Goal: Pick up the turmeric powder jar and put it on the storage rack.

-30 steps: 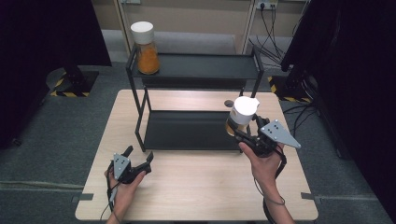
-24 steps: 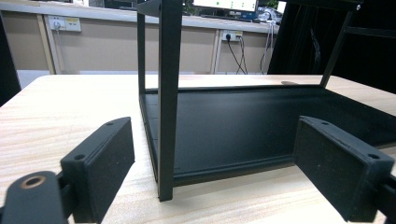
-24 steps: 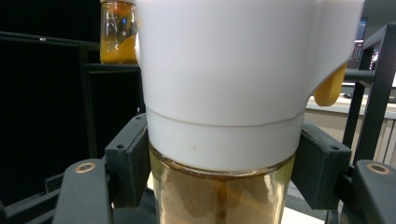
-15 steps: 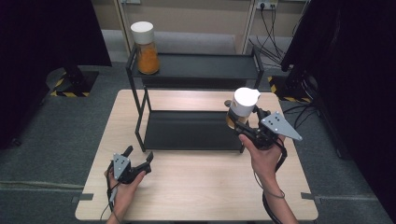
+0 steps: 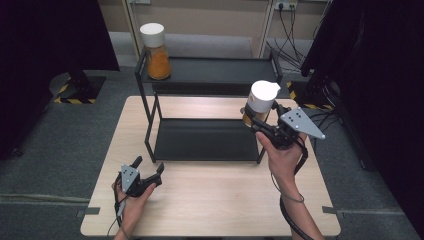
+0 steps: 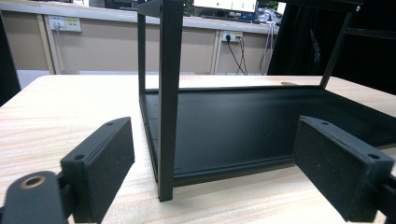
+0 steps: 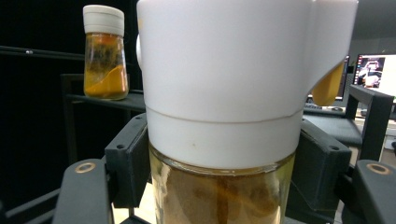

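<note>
Spice jar (image 5: 261, 102) sits clamped in my right gripper (image 5: 260, 121), lifted beside the black rack (image 5: 210, 75). Next I judge it goes up beside the orange jar (image 5: 155, 50); my left gripper (image 5: 146, 172) rests spread, holding nothing.

The jar (image 5: 260, 102) is a clear glass spice jar with a tall white cap that has a flip spout on one side. It holds brownish-yellow powder, seen through the glass below the cap in the right gripper view (image 7: 219, 140). It stands upright, lifted off the tabletop (image 5: 220, 200), clamped at the glass body between the two pads of the right gripper (image 5: 257, 120), over the right end of the black rack (image 5: 205, 140).
</note>
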Action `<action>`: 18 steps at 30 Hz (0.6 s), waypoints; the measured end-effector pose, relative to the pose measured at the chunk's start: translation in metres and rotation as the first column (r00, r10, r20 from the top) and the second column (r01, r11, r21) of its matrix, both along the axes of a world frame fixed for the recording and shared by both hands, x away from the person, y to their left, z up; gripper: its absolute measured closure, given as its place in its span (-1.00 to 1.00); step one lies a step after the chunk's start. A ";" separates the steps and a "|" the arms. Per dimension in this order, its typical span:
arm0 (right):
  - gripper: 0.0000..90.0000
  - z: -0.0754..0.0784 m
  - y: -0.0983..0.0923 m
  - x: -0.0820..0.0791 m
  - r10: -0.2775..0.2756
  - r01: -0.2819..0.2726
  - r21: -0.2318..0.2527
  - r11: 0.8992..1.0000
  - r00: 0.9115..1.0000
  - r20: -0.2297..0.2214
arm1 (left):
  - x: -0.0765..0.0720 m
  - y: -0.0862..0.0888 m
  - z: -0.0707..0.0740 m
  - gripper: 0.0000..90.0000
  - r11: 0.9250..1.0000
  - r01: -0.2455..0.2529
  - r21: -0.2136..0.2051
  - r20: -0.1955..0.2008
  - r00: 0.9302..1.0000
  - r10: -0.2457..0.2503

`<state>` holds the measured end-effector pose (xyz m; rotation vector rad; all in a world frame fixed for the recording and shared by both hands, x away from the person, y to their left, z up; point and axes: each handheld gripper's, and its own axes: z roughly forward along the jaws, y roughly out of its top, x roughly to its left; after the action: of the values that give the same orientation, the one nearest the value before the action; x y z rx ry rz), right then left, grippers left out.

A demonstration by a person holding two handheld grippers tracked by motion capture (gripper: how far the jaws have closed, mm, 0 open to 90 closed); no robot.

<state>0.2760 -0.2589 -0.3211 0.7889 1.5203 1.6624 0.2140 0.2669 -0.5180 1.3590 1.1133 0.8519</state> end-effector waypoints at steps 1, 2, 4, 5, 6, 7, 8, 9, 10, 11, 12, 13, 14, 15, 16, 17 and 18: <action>-0.31 0.001 0.000 0.001 -0.001 0.001 0.002 1.000 1.000 0.002 | 0.000 0.000 0.000 -0.74 1.000 0.000 0.000 0.000 1.000 0.000; -0.32 0.003 0.000 0.001 -0.001 0.001 0.005 1.000 1.000 0.003 | 0.000 0.000 0.000 -0.74 1.000 0.000 0.000 -0.001 1.000 0.000; -0.32 0.006 0.000 0.002 -0.005 0.005 0.009 1.000 1.000 0.006 | 0.000 0.000 0.000 -0.74 1.000 0.000 -0.001 0.002 1.000 0.000; -0.32 0.007 0.000 0.003 -0.008 0.008 0.010 1.000 1.000 0.008 | 0.000 0.000 0.000 -0.74 1.000 0.000 -0.001 0.001 1.000 0.000; -0.32 0.009 -0.001 0.004 -0.010 0.010 0.010 1.000 1.000 0.010 | 0.000 0.000 0.000 -0.74 1.000 0.000 -0.001 0.000 1.000 0.000; -0.31 0.011 -0.001 0.004 -0.013 0.012 0.011 1.000 1.000 0.010 | 0.000 0.000 0.000 -0.74 1.000 0.000 -0.001 0.000 1.000 0.000; -0.32 0.013 -0.001 0.005 -0.015 0.015 0.012 1.000 1.000 0.013 | 0.000 0.000 0.000 -0.74 1.000 0.000 0.000 0.001 1.000 0.000; -0.32 0.014 -0.001 0.006 -0.015 0.015 0.014 1.000 1.000 0.012 | 0.000 0.000 0.000 -0.74 1.000 0.000 0.001 0.001 1.000 0.000; -0.32 0.016 -0.001 0.006 -0.017 0.017 0.017 1.000 1.000 0.013 | 0.000 0.000 0.000 -0.74 1.000 0.000 0.002 0.001 1.000 0.000; -0.32 0.017 -0.002 0.007 -0.018 0.018 0.016 1.000 1.000 0.015 | 0.000 0.000 0.000 -0.74 1.000 0.000 0.002 0.001 1.000 0.000; -0.32 0.018 -0.002 0.008 -0.020 0.020 0.016 1.000 1.000 0.013 | 0.000 0.000 0.000 -0.74 1.000 0.000 0.003 0.000 1.000 0.000; -0.32 0.019 -0.002 0.008 -0.022 0.022 0.016 1.000 1.000 0.014 | 0.000 0.000 0.000 -0.74 1.000 0.000 0.002 0.000 1.000 0.000; -0.32 0.020 -0.002 0.009 -0.022 0.022 0.016 1.000 1.000 0.015 | 0.000 0.000 0.000 -0.74 1.000 0.001 0.000 0.001 1.000 -0.001; -0.32 0.021 -0.001 0.010 -0.024 0.024 0.019 1.000 1.000 0.014 | 0.000 0.000 0.000 -0.74 1.000 0.000 0.000 0.001 1.000 0.000; -0.32 0.021 -0.001 0.011 -0.025 0.025 0.019 1.000 1.000 0.014 | 0.000 0.000 0.000 -0.74 1.000 0.000 0.001 0.002 1.000 0.000; -0.32 0.022 -0.001 0.011 -0.026 0.026 0.020 0.999 1.000 0.013 | 0.000 0.000 0.000 -0.74 1.000 -0.001 0.001 0.002 1.000 0.001; -0.32 0.023 -0.001 0.012 -0.026 0.026 0.019 0.999 1.000 0.013 | 0.000 0.000 0.000 -0.74 1.000 -0.001 0.002 0.002 1.000 0.001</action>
<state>0.2879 -0.2601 -0.2984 0.8029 1.4811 1.6622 0.2136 0.2667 -0.5182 1.3590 1.1112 0.8553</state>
